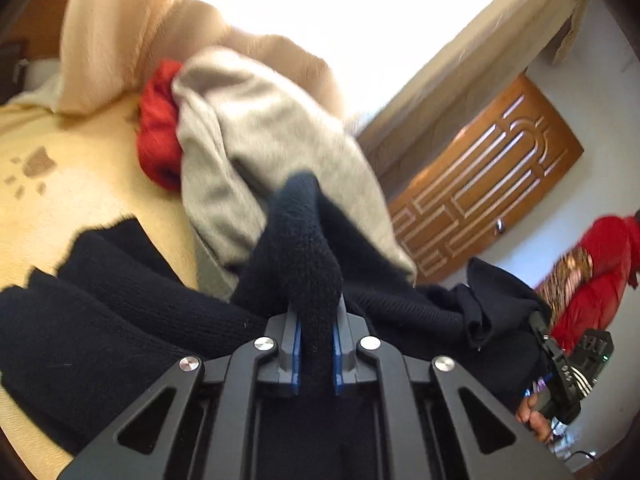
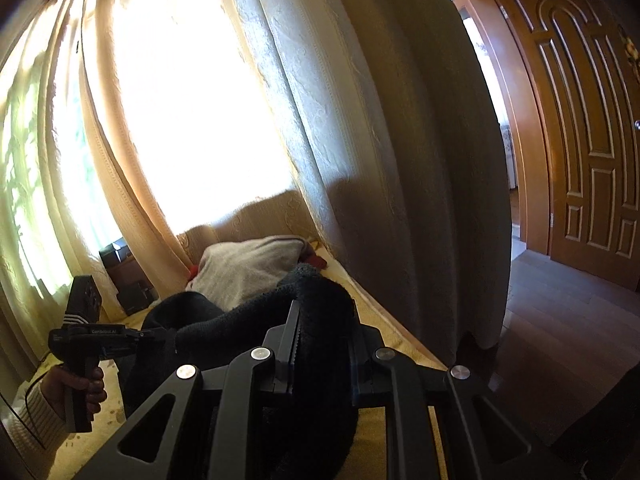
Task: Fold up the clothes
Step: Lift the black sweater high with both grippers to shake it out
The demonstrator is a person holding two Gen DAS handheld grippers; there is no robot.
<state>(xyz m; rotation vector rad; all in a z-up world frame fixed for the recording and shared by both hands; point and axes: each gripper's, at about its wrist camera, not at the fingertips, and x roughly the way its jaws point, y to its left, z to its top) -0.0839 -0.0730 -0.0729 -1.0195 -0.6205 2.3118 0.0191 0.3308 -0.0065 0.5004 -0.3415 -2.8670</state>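
Black knit fills the left wrist view: the left gripper (image 1: pixel 316 316) is clamped on a fold of the black sweater (image 1: pixel 120 312), which spreads over the yellow bed cover (image 1: pixel 80 184) before a grey garment (image 1: pixel 260 140) and a red one (image 1: pixel 158 136). From the right wrist, the right gripper (image 2: pixel 324 320) pinches another bunch of that sweater (image 2: pixel 320 292) near the bed's curtain-side edge.

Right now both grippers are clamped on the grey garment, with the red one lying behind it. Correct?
Not quite. Both the left gripper and the right gripper are clamped on the black knit garment, as both wrist views show. The grey garment lies ungripped behind it, with the red one behind that.
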